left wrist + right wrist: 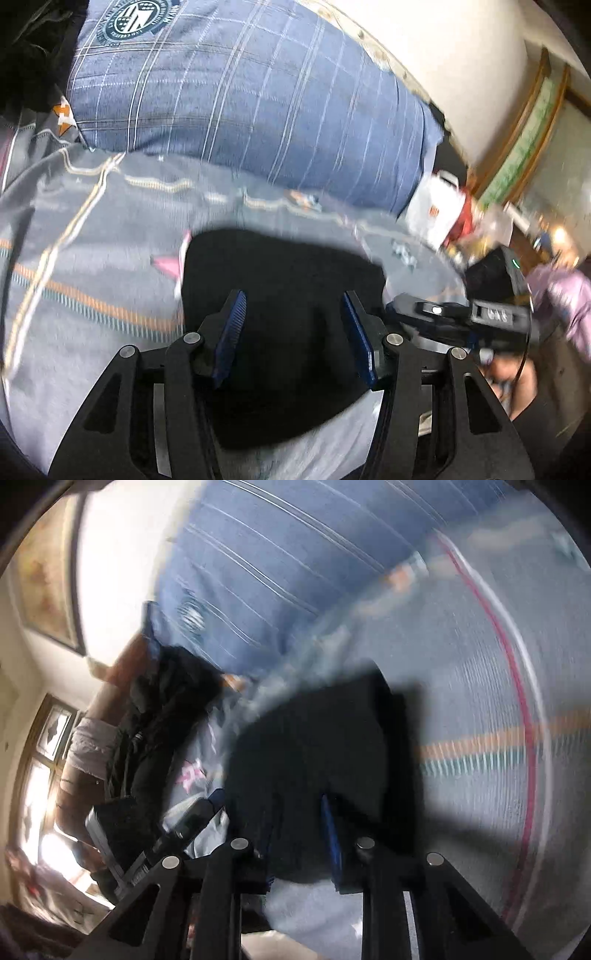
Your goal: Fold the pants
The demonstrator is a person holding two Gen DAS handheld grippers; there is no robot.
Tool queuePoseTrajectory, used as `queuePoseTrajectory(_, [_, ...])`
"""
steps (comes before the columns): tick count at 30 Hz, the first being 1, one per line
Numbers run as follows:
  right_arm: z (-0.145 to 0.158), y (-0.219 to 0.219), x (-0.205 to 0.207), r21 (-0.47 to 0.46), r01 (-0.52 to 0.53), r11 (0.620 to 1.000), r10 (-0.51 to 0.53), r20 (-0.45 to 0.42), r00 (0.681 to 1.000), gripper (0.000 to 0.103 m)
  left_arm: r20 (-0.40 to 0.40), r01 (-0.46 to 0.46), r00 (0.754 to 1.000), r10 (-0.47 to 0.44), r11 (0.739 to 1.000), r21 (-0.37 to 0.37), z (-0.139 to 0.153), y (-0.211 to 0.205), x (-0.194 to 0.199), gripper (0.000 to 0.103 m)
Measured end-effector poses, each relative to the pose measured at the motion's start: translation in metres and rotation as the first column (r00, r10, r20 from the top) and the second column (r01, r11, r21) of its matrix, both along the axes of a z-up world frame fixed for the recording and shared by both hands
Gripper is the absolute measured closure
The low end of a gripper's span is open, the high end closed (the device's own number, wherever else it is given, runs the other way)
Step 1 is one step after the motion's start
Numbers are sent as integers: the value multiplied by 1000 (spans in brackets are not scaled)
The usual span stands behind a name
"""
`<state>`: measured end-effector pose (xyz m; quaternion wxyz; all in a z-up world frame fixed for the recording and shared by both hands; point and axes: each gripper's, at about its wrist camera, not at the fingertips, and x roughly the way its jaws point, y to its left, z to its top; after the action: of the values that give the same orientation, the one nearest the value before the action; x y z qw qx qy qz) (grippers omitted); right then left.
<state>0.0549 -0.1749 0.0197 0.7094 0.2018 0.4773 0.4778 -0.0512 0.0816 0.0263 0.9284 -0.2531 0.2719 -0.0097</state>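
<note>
While pants point(280, 280) lie as compact dark bundle below blue pillow point(240, 92), your left gripper point(293, 332) spread, empty; right gripper point(299, 830) pinching pants edge. Fold seemingly near-finished; final tidy remains.

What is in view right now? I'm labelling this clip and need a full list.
pants: one, black, lying on the bedspread between both grippers
bedspread: one, grey with orange, pink and white lines, under the pants
pillow: one, blue plaid with a round crest, behind the pants
dark clothing: one heap, black, at the bed's edge beside the pillow
framed picture: one, dark frame, on the pale wall
left gripper: black with blue pads, jaws open over the pants
right gripper: black with blue pads, dark cloth between its jaws
</note>
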Motion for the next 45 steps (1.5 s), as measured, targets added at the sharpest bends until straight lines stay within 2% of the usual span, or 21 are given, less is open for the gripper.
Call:
queuePoseTrajectory(1, [19,-2,-3,22,35,999,-38,127,991,82,-6,-5,1000,5,1000,-12,6,7,11,51])
queuePoseTrajectory(3, [41,4,-6,-13,102,995,-92,333,938,81,-22,2,1000,-2,1000,-29,8,14,29,51])
queuePoseTrajectory(5, [43,25,-2,-158,174,972,-81,469,880,81,-125,3,992,-9,999,-49,-6,19,59,51])
queuePoseTrajectory(7, [23,46,8,-271,139,952,-10,427,904,81,-244,-33,970,22,999,-41,-30,24,81,51])
queuePoseTrajectory(8, [1,58,13,-386,132,913,30,386,922,81,-231,-36,973,25,998,-45,-37,26,84,51])
queuePoseTrajectory(11, [1,58,8,-389,160,907,31,443,896,81,-223,-36,974,36,999,5,-34,19,83,51])
queuePoseTrajectory(15, [4,45,12,-348,155,925,7,421,907,81,-227,-23,974,25,1000,12,-28,19,80,51])
queuePoseTrajectory(17, [12,45,6,-328,174,928,-15,435,900,81,-187,-71,980,71,997,6,-12,20,62,52])
queuePoseTrajectory(19, [28,37,-13,-274,188,943,-27,501,865,81,-86,-110,990,114,993,49,11,11,30,52])
queuePoseTrajectory(21, [46,26,-43,-242,149,959,17,573,819,81,-8,-78,997,78,994,73,26,-8,-4,52])
queuePoseTrajectory(24, [45,26,-78,-330,88,940,153,637,755,81,-51,-2,999,8,991,130,10,-38,-27,52])
queuePoseTrajectory(25, [34,29,-81,-399,94,912,196,627,754,81,-134,26,991,-9,992,124,-13,-45,-21,52])
queuePoseTrajectory(27, [1,36,-71,-530,66,845,265,525,809,80,-209,25,978,0,993,117,-43,-44,-10,52])
queuePoseTrajectory(29, [2,34,-69,-503,78,861,249,549,798,81,-163,19,987,5,989,149,-42,-42,-9,52])
queuePoseTrajectory(31, [6,29,-64,-484,77,871,223,531,817,81,-167,13,986,5,994,105,-34,-38,-7,52])
queuePoseTrajectory(33, [14,24,-59,-451,96,887,173,519,837,81,-114,15,993,-5,996,87,-16,-31,-11,52])
queuePoseTrajectory(36, [43,12,-57,-286,164,944,44,603,796,81,-36,-6,999,10,995,99,8,-21,-10,50])
queuePoseTrajectory(39, [57,26,-52,-205,203,957,-16,667,745,79,-77,1,997,4,997,73,2,-13,18,49])
queuePoseTrajectory(41, [42,51,-34,-274,173,946,34,617,786,79,-213,25,977,-18,999,32,-30,-12,44,50])
queuePoseTrajectory(43, [10,68,-14,-413,163,896,74,501,862,78,-170,23,985,-16,999,38,-34,-12,42,47])
queuePoseTrajectory(45, [11,55,-7,-320,188,929,-20,462,887,79,-188,25,982,-21,1000,16,-25,-7,39,47])
